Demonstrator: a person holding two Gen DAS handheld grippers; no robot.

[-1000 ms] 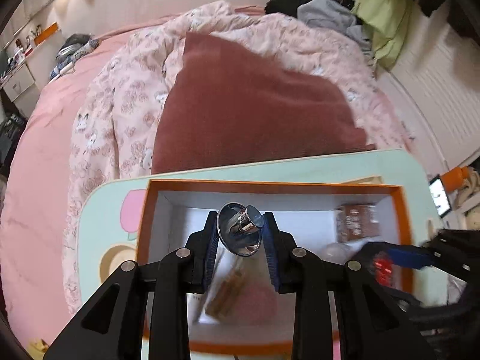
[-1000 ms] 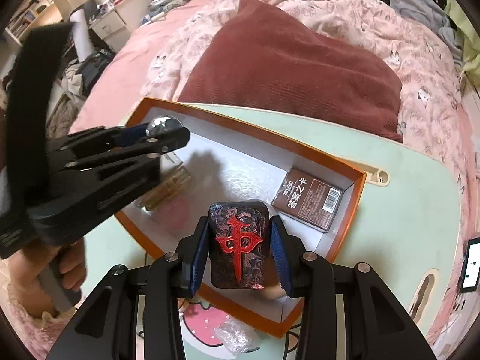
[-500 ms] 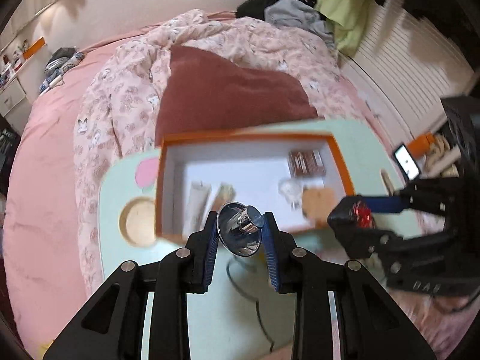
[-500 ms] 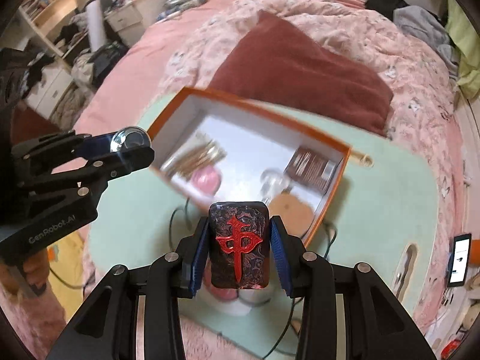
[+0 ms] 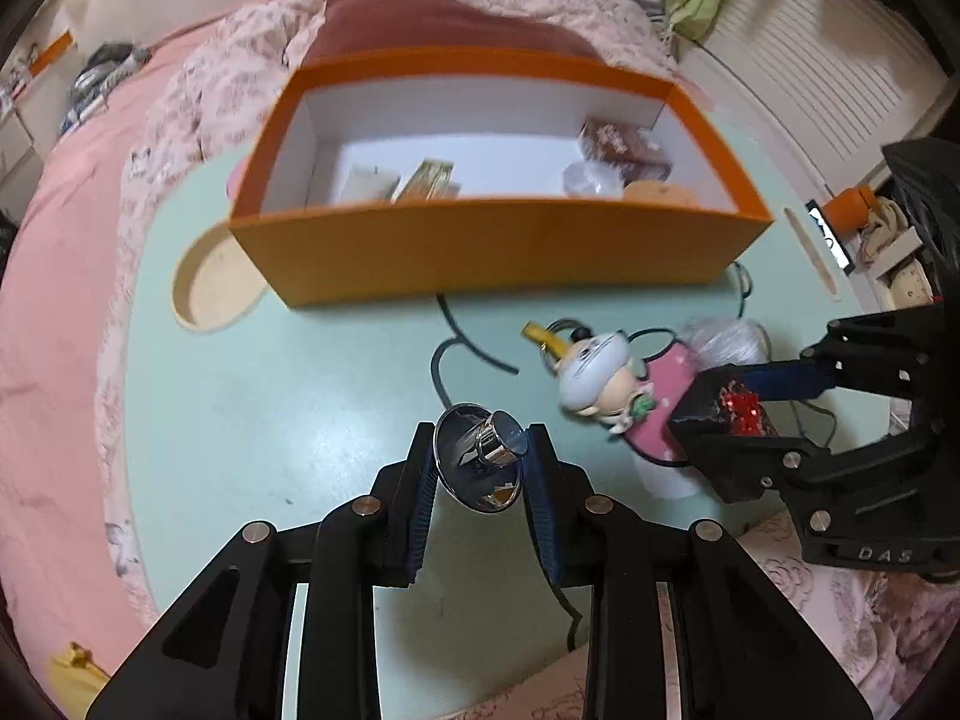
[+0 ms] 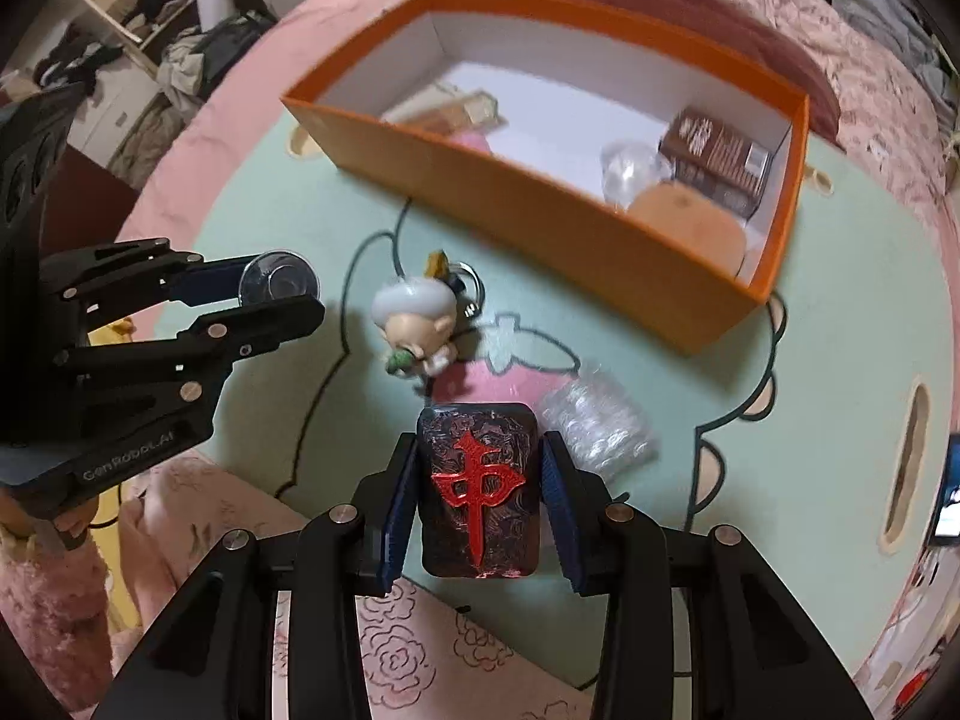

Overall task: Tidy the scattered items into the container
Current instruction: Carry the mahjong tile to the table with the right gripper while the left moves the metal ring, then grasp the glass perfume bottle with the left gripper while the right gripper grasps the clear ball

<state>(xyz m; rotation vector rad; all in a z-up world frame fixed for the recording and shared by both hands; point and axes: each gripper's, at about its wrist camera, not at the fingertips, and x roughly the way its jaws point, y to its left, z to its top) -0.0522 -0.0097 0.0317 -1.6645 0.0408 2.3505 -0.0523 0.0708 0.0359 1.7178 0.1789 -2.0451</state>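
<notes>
The orange box (image 5: 498, 243) (image 6: 540, 192) stands at the far side of the pale green table (image 5: 288, 396) and holds several small items. My left gripper (image 5: 480, 462) is shut on a shiny chrome knob (image 5: 483, 459), held above the table's near part; it also shows in the right wrist view (image 6: 279, 291). My right gripper (image 6: 477, 501) is shut on a dark mahjong tile with a red character (image 6: 477, 489), seen in the left wrist view (image 5: 729, 408) at the right. A small white-haired figurine (image 5: 594, 375) (image 6: 417, 324) and a clear plastic wrap (image 6: 594, 426) lie on the table between the grippers and the box.
A pink bed with a floral quilt (image 5: 228, 78) and a maroon pillow (image 5: 420, 18) lies behind the table. A phone (image 5: 831, 240) sits at the table's right edge. A round cup recess (image 5: 210, 294) is left of the box. Pink floral fabric (image 6: 420, 648) lies under my grippers.
Both grippers have pulled back from over the box to the table's near side, still holding the knob and the tile. The figurine and the plastic wrap have come into view.
</notes>
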